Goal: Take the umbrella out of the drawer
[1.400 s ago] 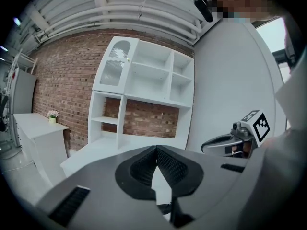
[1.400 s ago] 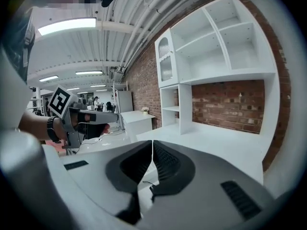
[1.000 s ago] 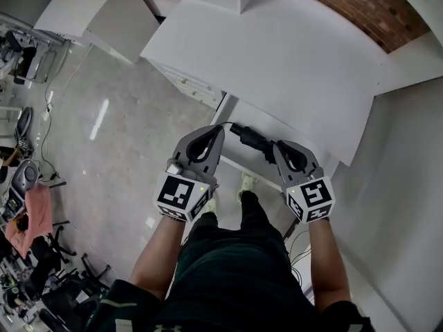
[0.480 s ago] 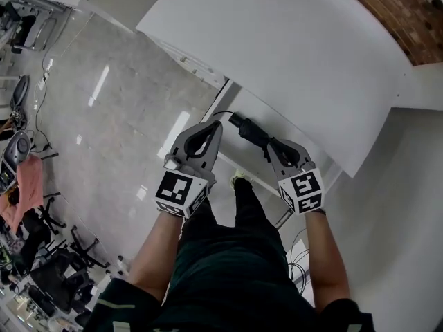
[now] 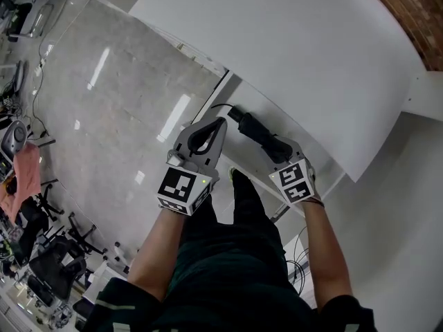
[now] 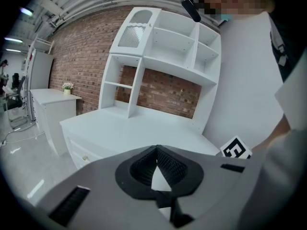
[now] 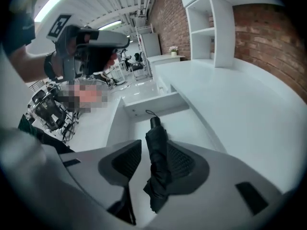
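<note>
A folded black umbrella (image 5: 255,130) lies in the open white drawer (image 5: 216,101) under the desk top. My right gripper (image 5: 278,148) points steeply down over it. Its jaws have just been opening, with the umbrella (image 7: 157,152) still between them. The umbrella leans on the right pad, and a gap shows at the left pad. The handle end with its strap points toward the drawer's front wall (image 7: 153,104). My left gripper (image 5: 221,122) hovers beside the drawer's left side. Its tips (image 6: 157,148) meet and hold nothing.
The white desk top (image 5: 291,47) overhangs the drawer's back, with a white shelf hutch (image 6: 163,47) on it against the brick wall. The person's legs (image 5: 235,254) stand just before the drawer. Chairs and equipment (image 5: 28,206) crowd the floor at far left.
Both grippers have sunk. The right one has tipped steeply downward and carried the umbrella down into the drawer. The left one stays beside the drawer's left edge.
</note>
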The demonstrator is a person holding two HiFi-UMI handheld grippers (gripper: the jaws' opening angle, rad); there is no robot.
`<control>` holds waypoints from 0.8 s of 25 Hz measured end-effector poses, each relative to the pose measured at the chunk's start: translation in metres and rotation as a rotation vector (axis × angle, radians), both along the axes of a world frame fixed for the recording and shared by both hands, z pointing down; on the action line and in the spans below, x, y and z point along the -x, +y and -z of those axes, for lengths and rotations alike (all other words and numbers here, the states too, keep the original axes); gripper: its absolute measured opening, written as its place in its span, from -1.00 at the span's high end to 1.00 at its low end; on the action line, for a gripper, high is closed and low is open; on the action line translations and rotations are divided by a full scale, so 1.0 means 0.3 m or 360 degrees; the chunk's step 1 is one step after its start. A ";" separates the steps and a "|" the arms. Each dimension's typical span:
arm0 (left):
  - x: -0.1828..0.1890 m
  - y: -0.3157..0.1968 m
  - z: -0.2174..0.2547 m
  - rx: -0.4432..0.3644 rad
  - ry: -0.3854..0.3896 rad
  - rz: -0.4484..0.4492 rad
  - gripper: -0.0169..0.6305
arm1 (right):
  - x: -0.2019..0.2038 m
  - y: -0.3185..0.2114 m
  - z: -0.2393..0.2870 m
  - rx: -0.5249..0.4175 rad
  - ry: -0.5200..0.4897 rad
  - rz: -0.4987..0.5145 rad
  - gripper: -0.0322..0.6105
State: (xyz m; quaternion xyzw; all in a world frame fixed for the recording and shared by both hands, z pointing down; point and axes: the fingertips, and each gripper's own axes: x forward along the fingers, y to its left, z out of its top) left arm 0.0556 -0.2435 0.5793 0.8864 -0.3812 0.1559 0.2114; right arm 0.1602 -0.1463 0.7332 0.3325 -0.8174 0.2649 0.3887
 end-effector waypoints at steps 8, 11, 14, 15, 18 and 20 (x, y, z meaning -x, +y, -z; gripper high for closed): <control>0.009 -0.020 -0.072 0.0053 -0.0028 0.0038 0.93 | -0.005 0.000 -0.177 0.0087 0.0207 0.0176 0.33; 0.008 -0.021 -0.096 0.0075 -0.0026 0.0043 0.93 | 0.004 0.008 -0.230 0.0116 0.0277 0.0250 0.26; 0.003 -0.024 -0.111 0.0092 -0.0029 0.0036 0.93 | 0.006 0.020 -0.287 0.0175 0.0363 0.0321 0.15; 0.002 -0.026 -0.114 0.0095 -0.0031 0.0034 0.93 | 0.006 0.023 -0.306 0.0199 0.0382 0.0333 0.13; 0.011 -0.031 -0.120 0.0106 -0.0037 0.0047 0.93 | 0.012 0.028 -0.346 0.0276 0.0414 0.0336 0.10; 0.020 -0.029 -0.126 0.0116 -0.0042 0.0055 0.93 | 0.015 0.032 -0.373 0.0311 0.0447 0.0346 0.08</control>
